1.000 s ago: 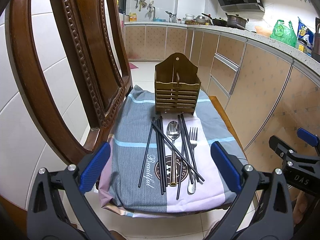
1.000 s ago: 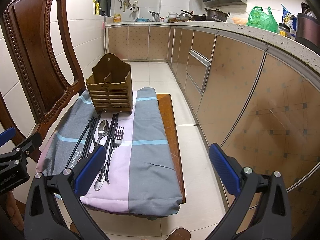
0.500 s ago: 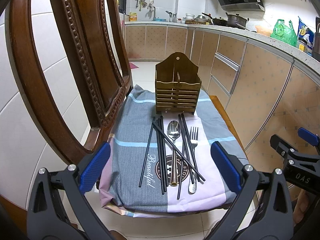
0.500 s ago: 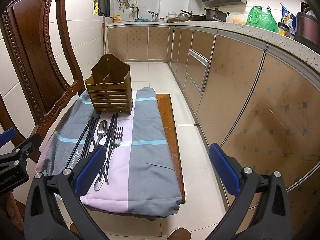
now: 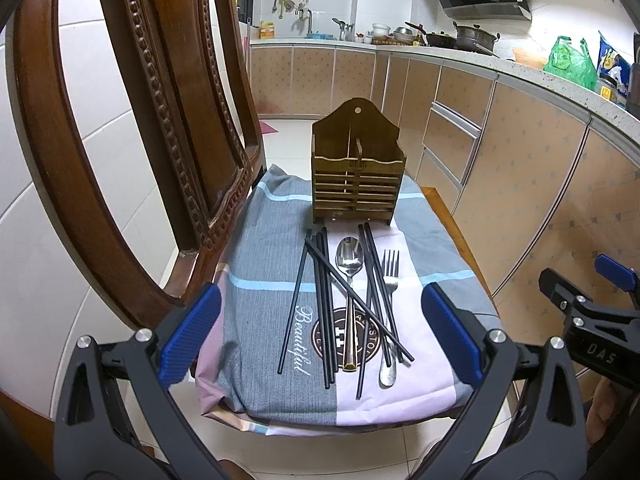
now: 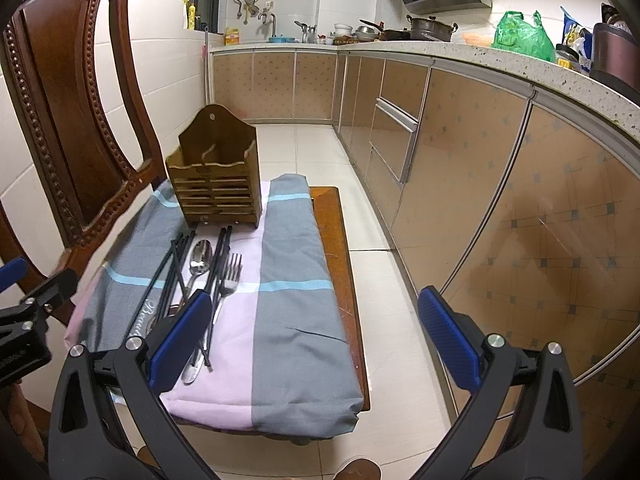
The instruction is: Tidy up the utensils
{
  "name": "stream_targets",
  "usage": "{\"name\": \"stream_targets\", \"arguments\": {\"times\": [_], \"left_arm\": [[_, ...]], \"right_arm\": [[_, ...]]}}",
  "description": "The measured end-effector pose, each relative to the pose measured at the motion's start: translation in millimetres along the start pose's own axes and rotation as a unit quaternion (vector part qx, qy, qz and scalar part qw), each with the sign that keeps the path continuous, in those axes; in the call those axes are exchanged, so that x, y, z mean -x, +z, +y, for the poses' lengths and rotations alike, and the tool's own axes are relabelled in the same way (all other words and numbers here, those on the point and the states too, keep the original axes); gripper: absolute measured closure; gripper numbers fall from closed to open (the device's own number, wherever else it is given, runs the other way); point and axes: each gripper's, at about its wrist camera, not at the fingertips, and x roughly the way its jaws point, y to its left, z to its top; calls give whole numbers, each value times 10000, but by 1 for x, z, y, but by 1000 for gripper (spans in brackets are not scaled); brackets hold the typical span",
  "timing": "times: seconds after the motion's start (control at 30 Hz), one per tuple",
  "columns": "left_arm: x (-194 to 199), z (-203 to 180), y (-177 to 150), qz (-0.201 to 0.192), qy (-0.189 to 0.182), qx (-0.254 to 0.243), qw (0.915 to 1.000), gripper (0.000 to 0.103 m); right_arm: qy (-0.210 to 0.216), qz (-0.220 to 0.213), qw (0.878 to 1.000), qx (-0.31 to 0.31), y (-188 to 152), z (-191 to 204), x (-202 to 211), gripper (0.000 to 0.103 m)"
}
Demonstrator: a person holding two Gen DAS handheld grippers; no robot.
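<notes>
In the left wrist view: left claw (image 5: 320,336), spread wide, holding nothing, hovering short of the cloth-covered counter (image 5: 260,272). On the cloth: black chopsticks (image 5: 320,300), spoon (image 5: 349,268) and fork (image 5: 390,280) side by side, one chopstick crossing the spoon. Wooden utensil holder (image 5: 357,172) upright just behind them. Carved chair (image 5: 120,120) at left.

In the right wrist view: right claw (image 6: 316,336), likewise wide open and empty, to the right of the utensils, over the cloth's edge and the floor (image 6: 392,320). Kitchen cabinets (image 6: 480,184) at right.
</notes>
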Motion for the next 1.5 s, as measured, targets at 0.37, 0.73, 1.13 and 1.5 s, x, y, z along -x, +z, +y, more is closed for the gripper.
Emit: {"name": "stream_targets", "arguments": {"times": [0.37,0.73,1.13,1.5], "left_arm": [[-28,2,-3,187,-14,55,9998,4],[-62,20,-1,188,-1,277,9994,4],[-57,34,8,-244,59,274,9993,4],[-60,42,6,-160,-31,242,9996,4]], "right_arm": [[486,-12,9987,-127,-3,2,-22,3],[1474,465,9875,292,-10,28,-91,9],[2114,1119,9561,1694,37,149,-185,62],[2167,1638,9404,2044,40,207,-246,87]]}}
